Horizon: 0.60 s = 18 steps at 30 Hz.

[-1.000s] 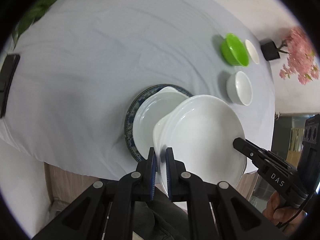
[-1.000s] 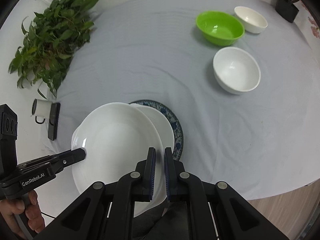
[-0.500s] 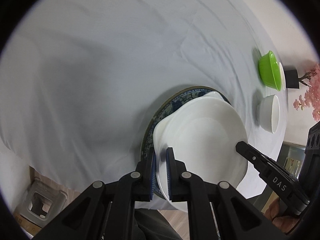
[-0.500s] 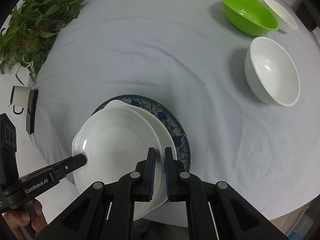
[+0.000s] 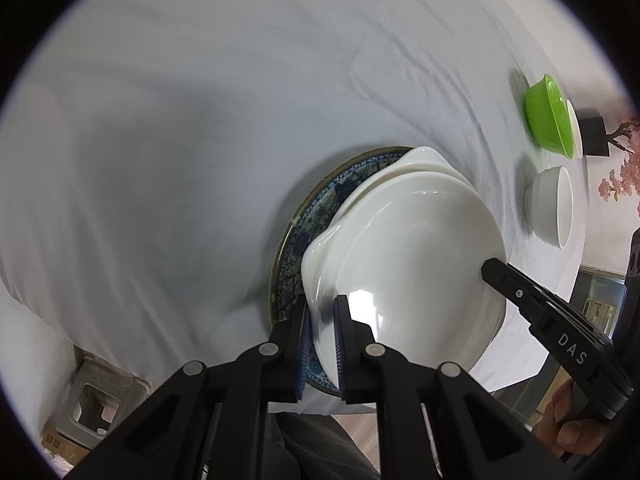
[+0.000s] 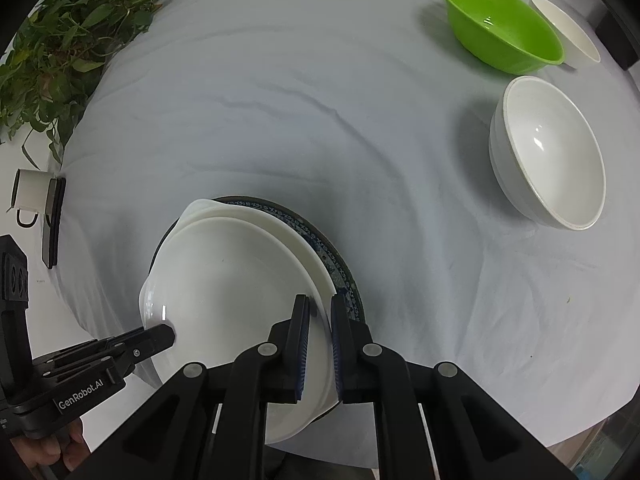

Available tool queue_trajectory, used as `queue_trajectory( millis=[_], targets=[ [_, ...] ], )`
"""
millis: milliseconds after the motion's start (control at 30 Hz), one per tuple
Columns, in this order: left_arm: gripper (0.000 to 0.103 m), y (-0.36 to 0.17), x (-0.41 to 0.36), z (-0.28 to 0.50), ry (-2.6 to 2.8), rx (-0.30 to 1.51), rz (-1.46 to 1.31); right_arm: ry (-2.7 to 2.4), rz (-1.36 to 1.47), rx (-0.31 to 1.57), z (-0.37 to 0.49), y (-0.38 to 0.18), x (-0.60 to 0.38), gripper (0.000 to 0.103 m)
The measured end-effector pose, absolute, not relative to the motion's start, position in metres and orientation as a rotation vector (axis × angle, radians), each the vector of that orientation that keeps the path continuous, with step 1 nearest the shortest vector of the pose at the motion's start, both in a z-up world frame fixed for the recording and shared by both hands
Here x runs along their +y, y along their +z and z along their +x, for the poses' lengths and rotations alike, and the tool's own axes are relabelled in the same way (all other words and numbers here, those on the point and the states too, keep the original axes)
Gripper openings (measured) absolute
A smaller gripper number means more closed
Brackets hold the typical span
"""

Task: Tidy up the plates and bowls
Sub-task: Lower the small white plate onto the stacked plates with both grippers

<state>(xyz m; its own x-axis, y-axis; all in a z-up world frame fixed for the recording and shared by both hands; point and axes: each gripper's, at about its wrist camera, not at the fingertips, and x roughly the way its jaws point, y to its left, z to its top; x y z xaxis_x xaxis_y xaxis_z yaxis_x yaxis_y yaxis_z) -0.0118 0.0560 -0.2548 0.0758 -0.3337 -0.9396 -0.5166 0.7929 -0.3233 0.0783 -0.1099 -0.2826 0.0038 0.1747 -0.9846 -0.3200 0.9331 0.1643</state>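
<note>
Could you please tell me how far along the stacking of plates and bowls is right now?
Done: a white plate already sits on the blue patterned plate. In hand: both the left tongs and right tongs grip the rim of a second white plate, low over that stack but not released. Left: the white bowl, green bowl and small white bowl stand separate.

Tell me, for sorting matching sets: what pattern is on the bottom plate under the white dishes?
A blue-and-white patterned round plate with a dark rim; clearest in the left wrist view.
</note>
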Motion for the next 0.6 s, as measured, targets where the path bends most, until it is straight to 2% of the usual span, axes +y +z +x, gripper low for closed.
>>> queue_trajectory(
  millis=[467, 600],
  targets=[
    [0.011, -0.258, 0.043, -0.01, 0.126, 1.527, -0.693, 0.457, -0.147, 1.408, 0.063, -0.255, -0.092, 0.006],
    [0.021, -0.249, 0.047, -0.014, 0.128, 1.521, -0.642, 0.449, -0.148, 1.374, 0.06, -0.244, -0.1, 0.01]
  ],
)
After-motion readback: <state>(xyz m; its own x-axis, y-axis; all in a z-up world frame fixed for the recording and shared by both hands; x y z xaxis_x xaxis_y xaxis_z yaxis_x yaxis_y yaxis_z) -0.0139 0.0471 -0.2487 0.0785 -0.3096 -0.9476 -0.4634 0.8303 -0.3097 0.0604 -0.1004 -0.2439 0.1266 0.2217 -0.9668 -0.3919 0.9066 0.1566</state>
